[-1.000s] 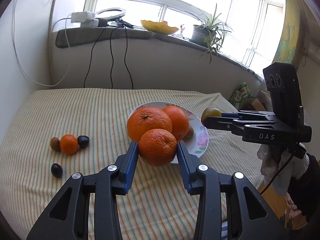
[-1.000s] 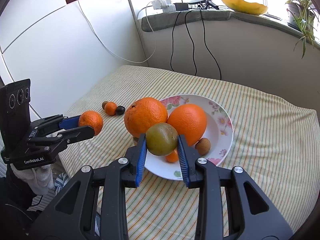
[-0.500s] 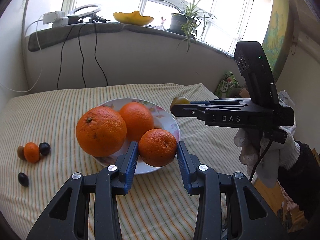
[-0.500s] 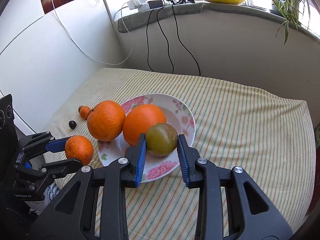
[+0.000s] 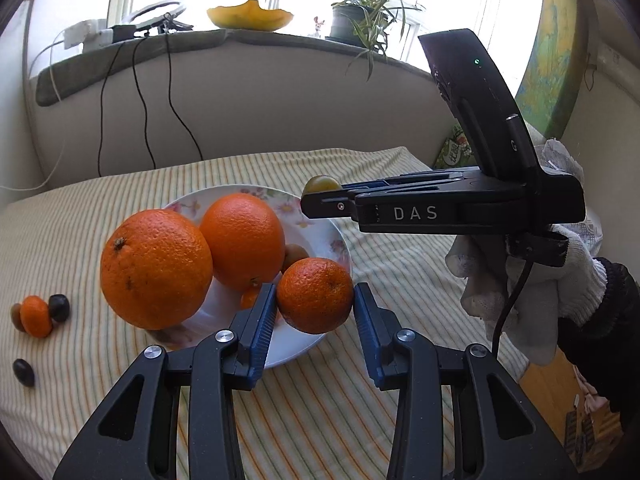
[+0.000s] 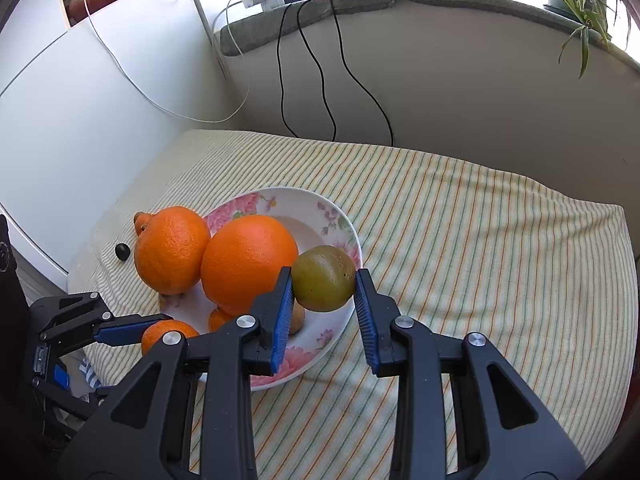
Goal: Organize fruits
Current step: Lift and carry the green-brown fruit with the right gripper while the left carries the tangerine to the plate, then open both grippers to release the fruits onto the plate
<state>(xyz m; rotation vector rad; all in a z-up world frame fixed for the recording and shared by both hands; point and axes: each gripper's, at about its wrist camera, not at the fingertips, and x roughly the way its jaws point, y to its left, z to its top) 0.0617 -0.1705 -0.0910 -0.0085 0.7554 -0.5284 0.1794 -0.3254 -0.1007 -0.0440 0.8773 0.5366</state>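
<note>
**Fruit gathered on and around the floral plate**

A small mandarin (image 5: 315, 295) hangs above the plate's (image 5: 340, 240) near rim, pinched at both sides; a green-brown round fruit (image 6: 323, 278) is likewise held over the plate's right edge. Two large oranges (image 5: 242, 240) sit on the plate's left half, with a small brown fruit (image 5: 295, 255) behind them. Left of the plate lie a tiny mandarin (image 5: 36, 316) touching two dark fruits, and one dark fruit (image 5: 23, 372) apart.

Fruit on and around a plate (image 5: 340, 240) on a table (image 5: 320, 408).
Two oranges (image 5: 156, 268) side by side on plate; tangerine (image 5: 315, 295) held over near rim; small fruits (image 5: 38, 316) well left on table.
</note>
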